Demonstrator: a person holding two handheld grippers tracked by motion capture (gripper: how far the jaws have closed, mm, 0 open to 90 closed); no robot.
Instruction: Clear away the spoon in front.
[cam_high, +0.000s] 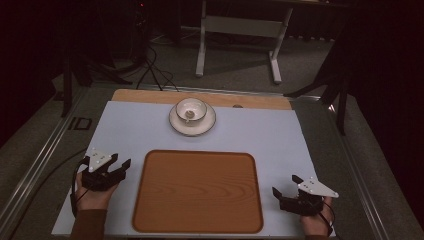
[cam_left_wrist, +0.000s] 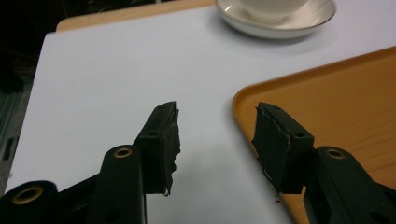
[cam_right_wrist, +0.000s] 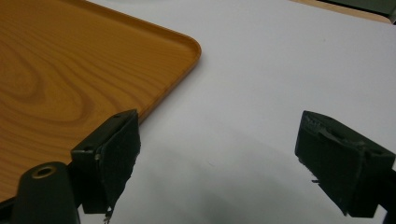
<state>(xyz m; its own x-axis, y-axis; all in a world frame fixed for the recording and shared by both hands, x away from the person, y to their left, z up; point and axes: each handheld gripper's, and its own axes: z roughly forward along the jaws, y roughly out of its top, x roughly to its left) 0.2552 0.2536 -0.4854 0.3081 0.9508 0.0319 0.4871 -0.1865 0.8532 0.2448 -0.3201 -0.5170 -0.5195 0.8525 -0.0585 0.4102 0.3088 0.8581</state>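
Note:
A wooden tray (cam_high: 197, 192) lies flat on the pale sheet at the table's near middle. Behind it stands a white cup (cam_high: 191, 110) on a white saucer (cam_high: 176, 124), with something small inside the cup. My left gripper (cam_high: 119, 167) rests left of the tray, open, nothing between its pads. In the left gripper view the tray's corner (cam_left_wrist: 327, 93) sits by the right pad and the saucer (cam_left_wrist: 280, 28) is at the top. My right gripper (cam_high: 285, 186) sits right of the tray, open and empty. The right gripper view has the tray's corner (cam_right_wrist: 70, 60) to the left.
The pale sheet (cam_high: 135, 130) covers a wooden tabletop (cam_high: 150, 95) whose far strip shows. A white table frame (cam_high: 240, 30) and cables (cam_high: 150, 65) stand on the floor beyond. Metal rails (cam_high: 40, 160) run along both sides of the table.

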